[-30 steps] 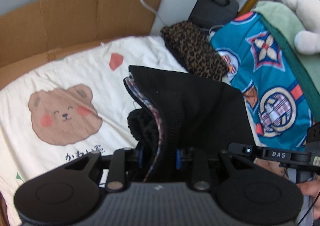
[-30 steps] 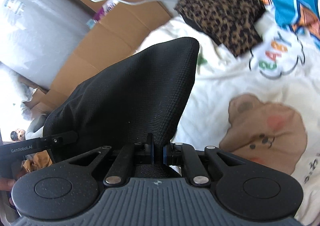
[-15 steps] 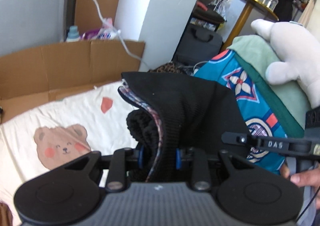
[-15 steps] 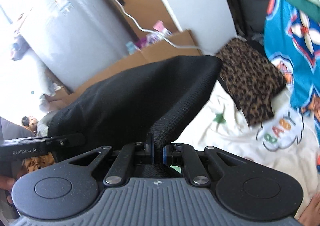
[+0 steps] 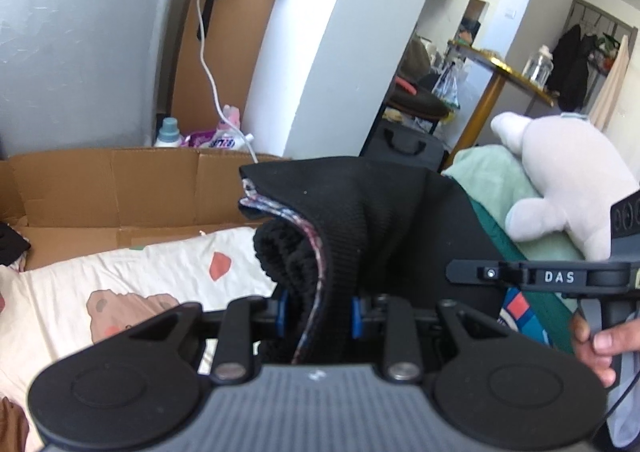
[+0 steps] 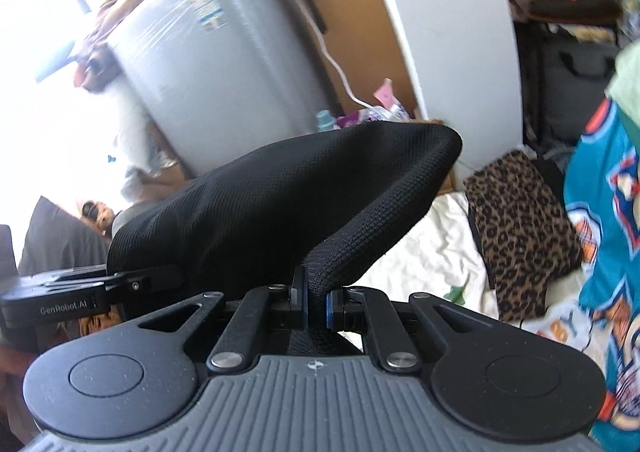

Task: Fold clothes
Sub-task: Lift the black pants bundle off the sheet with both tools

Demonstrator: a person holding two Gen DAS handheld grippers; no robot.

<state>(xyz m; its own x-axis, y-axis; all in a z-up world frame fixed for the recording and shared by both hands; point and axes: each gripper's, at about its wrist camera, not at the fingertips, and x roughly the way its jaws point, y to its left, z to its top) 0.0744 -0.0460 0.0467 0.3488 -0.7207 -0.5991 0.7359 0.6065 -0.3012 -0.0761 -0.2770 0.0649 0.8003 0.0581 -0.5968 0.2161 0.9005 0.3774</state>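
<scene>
Cream bedding printed with a brown bear [image 5: 120, 312] is seen at the lower left of the left wrist view, bordered by a flattened cardboard sheet [image 5: 112, 188] along the middle left, with a white pillar [image 5: 320, 44] rising at centre. At the lower centre of that frame the left gripper [image 5: 318, 318] is clamped on a bunched black garment [image 5: 360, 224], whose patterned inner edge and ribbed knit are caught between the blue-padded jaws; the cloth is held up off the bedding and fills the middle of the frame. A white plush toy [image 5: 560, 188] lies on green fabric at the right, and a hand [image 5: 596, 344] is seen at the lower right edge, wrapped around the other tool's handle. In the right wrist view the right gripper [image 6: 316, 302] is closed narrowly on a fold of the same black garment [image 6: 288, 204] at lower centre, the cloth arching up and to the left. A leopard-print cloth [image 6: 520, 236] is seen at the middle right, lying on the bedding [image 6: 436, 248] beside a turquoise patterned fabric [image 6: 600, 212].
</scene>
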